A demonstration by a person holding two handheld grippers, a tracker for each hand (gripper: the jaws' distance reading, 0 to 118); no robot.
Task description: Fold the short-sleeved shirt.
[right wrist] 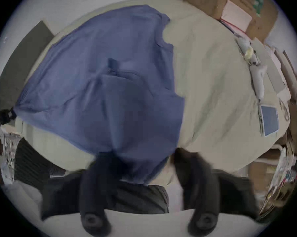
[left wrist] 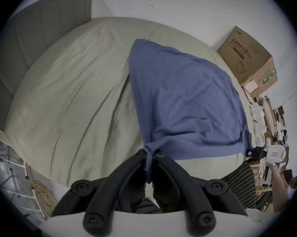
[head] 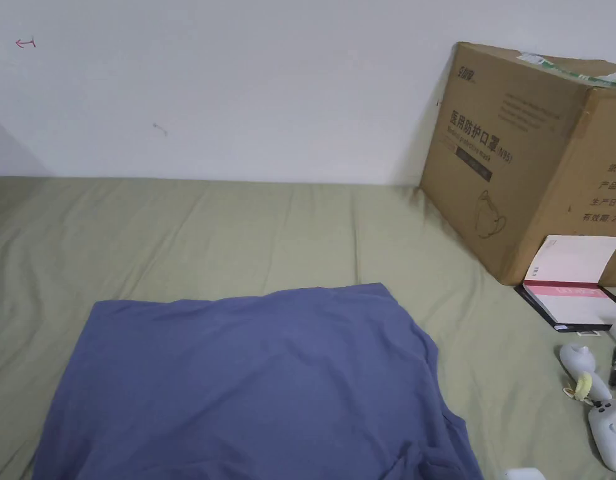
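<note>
The blue short-sleeved shirt lay lengthwise toward the cardboard box, its corner pinched by the left gripper, while the right gripper's jaws gaped wide.

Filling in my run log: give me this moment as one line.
shirt: blue, spread on bed | left tool: shut on shirt corner | right tool: open, blurred, over shirt edge | fold: not done

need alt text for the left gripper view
The left gripper is shut on a bunched corner of a blue shirt spread over a bed's olive sheet. A cardboard box stands by the white wall behind.
</note>
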